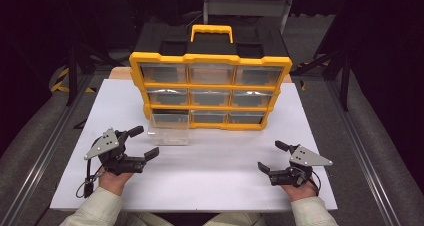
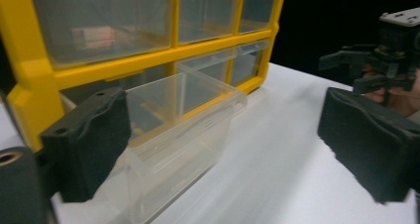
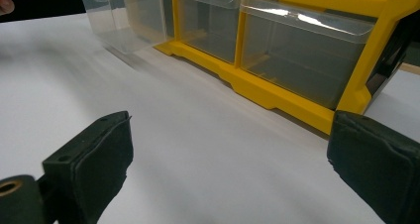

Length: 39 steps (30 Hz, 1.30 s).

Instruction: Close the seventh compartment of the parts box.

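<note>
Clear plastic drawer [image 1: 169, 130] is pulled most of the way out of the bottom-left slot of the yellow organizer [image 1: 210, 93], sitting on the white counter [image 1: 210, 171] with its back end still at the frame. Looks empty as far as I can see. The organizer has 3 rows of 3 see-through drawers and a yellow carry handle [image 1: 212, 32] on top.

Left tool [image 1: 142, 143] is just in front of the drawer and slightly to its left, jaws spread wide, nothing pinched between them. From the left gripper view the drawer [image 2: 183, 130] sits right past the left jaw pad, close but I can't tell if it's actually touching.

Right tool [image 1: 270, 157] is well apart from all that, over near the right side of the counter, jaws spread too and holding nothing. The right gripper view looks along the organizer's bottom row [image 3: 277, 50], with the pulled-out drawer [image 3: 126, 18] at the far end.
</note>
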Tool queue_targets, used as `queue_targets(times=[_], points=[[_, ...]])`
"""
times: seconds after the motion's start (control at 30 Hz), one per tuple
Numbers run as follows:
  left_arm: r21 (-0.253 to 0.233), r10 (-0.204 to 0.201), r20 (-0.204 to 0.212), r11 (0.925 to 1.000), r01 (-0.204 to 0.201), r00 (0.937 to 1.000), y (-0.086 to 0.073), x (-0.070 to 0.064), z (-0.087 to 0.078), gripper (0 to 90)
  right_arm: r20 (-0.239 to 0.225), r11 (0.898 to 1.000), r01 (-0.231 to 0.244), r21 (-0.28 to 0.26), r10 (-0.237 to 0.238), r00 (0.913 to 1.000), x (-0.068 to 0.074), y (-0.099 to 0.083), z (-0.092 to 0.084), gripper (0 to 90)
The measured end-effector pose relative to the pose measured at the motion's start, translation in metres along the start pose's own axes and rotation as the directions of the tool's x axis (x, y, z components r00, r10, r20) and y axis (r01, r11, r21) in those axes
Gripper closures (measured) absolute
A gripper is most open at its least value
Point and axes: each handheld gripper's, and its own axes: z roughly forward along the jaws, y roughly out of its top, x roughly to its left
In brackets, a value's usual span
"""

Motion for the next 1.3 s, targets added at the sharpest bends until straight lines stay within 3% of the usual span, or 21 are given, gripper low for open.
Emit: queue_targets(times=[0.23, 0.33, 0.47, 0.6, 0.7, 0.93, 1.3], points=[[0.03, 0.018, 0.072, 0.9994, -0.02, 0.9972, 0.006, 0.004, 0.002, 40.1, 0.0, 1.0, 0.001, 0.002, -0.001, 1.0, 0.0, 0.0, 0.0, 4.6], [0.057, 0.02, 0.127, 0.998, -0.028, 0.9917, 0.011, 0.008, 0.004, 62.1, 0.001, 1.0, -0.003, 0.005, 0.003, 1.0, 0.0, 0.0, 0.001, 4.6], [0.067, 0.031, 0.16, 0.9969, -0.042, 0.9867, 0.014, 0.01, 0.006, 80.4, 0.001, 1.0, -0.003, 0.007, 0.003, 1.0, 0.0, -0.001, 0.001, 4.6], [0.106, 0.038, 0.178, 0.9927, -0.058, 0.9833, 0.018, 0.012, 0.01, 89.1, 0.001, 1.0, -0.004, 0.007, 0.004, 1.0, 0.0, -0.001, 0.001, 4.6], [0.121, 0.01, 0.196, 0.992, -0.034, 0.9807, 0.018, 0.016, 0.012, 89.3, 0.0, 1.0, -0.004, 0.008, 0.004, 1.0, 0.0, -0.001, 0.001, 4.6], [0.121, -0.001, 0.214, 0.9923, -0.025, 0.9767, 0.02, 0.02, 0.016, 89.4, -0.001, 1.0, -0.006, 0.008, 0.006, 1.0, -0.001, -0.001, 0.001, 4.6], [0.189, -0.026, 0.208, 0.9818, -0.014, 0.9777, 0.009, 0.026, 0.031, 89.4, -0.001, 1.0, -0.006, 0.009, 0.006, 1.0, -0.001, -0.001, 0.001, 4.6]])
